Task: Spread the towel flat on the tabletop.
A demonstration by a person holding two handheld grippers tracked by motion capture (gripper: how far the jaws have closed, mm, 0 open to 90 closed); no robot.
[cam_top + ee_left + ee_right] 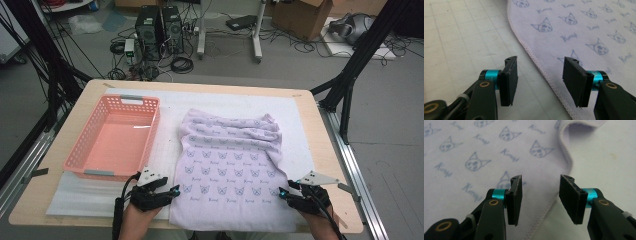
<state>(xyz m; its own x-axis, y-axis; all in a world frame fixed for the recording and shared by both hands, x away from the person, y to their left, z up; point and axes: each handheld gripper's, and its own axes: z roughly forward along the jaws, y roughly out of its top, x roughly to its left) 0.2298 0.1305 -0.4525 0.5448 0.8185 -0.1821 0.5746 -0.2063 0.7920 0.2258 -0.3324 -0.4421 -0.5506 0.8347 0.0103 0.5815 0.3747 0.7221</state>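
Lilac cat-print cotton towel spread flat on counter, left claw and right claw held spread, each astride a hemmed side edge, nothing pinched.

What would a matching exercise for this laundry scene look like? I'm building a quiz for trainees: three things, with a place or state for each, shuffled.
Column one:
1. pink plastic basket
2. lilac cat-print towel
3. left gripper

Column two:
A. spread flat at the table's middle, far end bunched
B. jaws open astride the cloth's stitched left edge
C. empty, on the table's left side

Pairs: 1-C, 2-A, 3-B
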